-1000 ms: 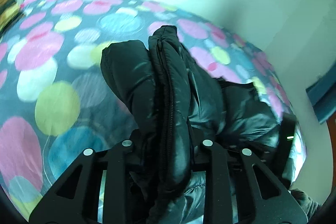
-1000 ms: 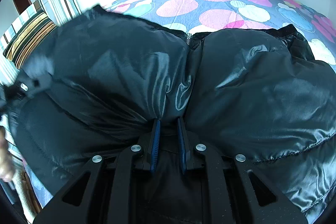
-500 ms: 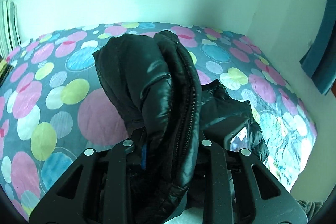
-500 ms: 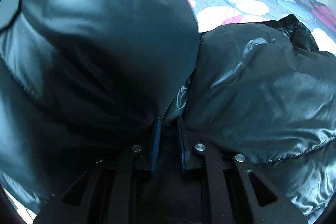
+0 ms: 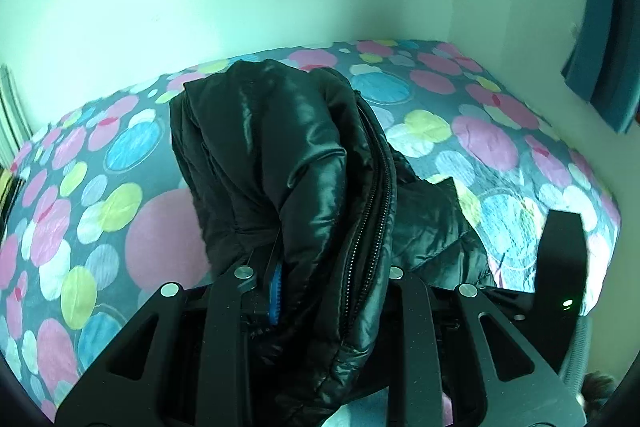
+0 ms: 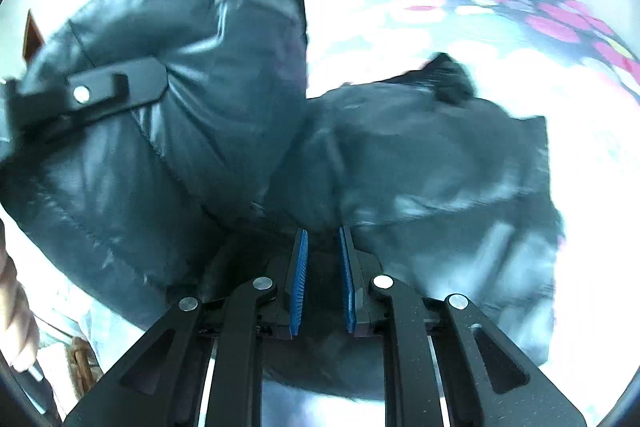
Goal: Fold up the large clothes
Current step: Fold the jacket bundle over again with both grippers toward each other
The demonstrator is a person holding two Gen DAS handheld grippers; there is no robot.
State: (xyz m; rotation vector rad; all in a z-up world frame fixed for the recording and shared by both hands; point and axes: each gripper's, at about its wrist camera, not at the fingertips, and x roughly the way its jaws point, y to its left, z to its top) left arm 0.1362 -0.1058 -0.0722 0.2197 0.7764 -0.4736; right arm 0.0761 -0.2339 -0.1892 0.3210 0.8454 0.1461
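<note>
Both grippers have lifted the glossy black quilted puffer jacket (image 5: 280,163) off the bed's circle-print cotton sheet (image 5: 100,227); it now hangs bunched ahead of the jaws. Left gripper (image 5: 332,279) pinches the thick zipper edge. Right gripper (image 6: 323,251) is nearly closed on thin slippery shell. Likely mid-fold carry; next, lay it flat, edges aligned.

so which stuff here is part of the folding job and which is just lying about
Part of the job:
- black puffer jacket
- left gripper, shut on the jacket's zipper edge
- right gripper, shut on jacket fabric

Just there:
- spotted bedcover
- striped pillow
- blue curtain
</note>
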